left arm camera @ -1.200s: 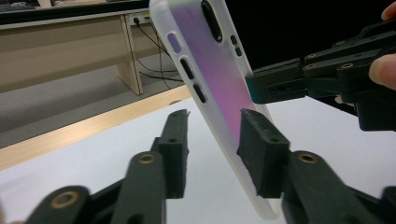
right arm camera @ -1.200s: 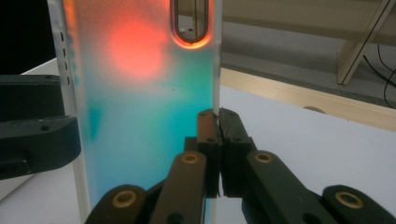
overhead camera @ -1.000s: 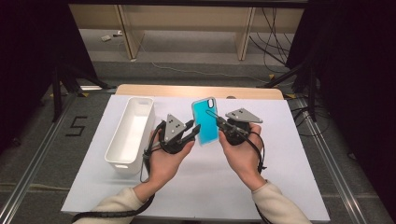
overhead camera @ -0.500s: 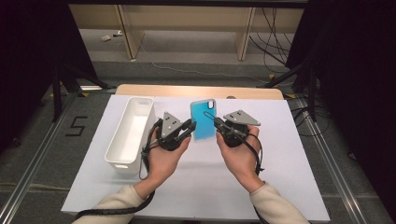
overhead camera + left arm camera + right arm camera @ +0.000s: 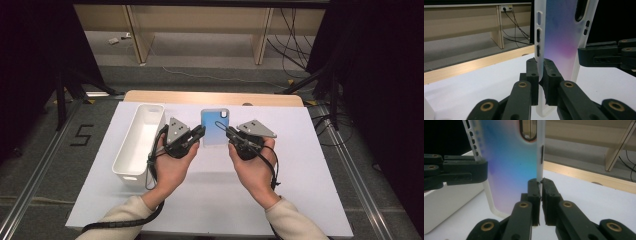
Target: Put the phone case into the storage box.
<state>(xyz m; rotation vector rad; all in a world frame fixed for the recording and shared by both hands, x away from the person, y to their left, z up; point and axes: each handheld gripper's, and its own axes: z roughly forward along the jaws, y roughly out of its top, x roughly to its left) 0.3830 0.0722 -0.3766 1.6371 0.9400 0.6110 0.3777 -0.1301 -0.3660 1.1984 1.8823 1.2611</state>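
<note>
Both claws, left (image 5: 199, 134) and right (image 5: 231, 134), nearly closed, each pinching an opposite edge of the phone case (image 5: 215, 127).

1. One phone case (image 5: 215, 128), blue fading to purple with a pale rim.
2. One white bin (image 5: 141, 141), long and narrow.
3. Two tools: the left tool (image 5: 199, 133) and the right tool (image 5: 227, 131).
4. Two hands: the left hand (image 5: 170, 165) and the right hand (image 5: 254, 167).
5. One counter (image 5: 300, 165) with a white top.
</note>
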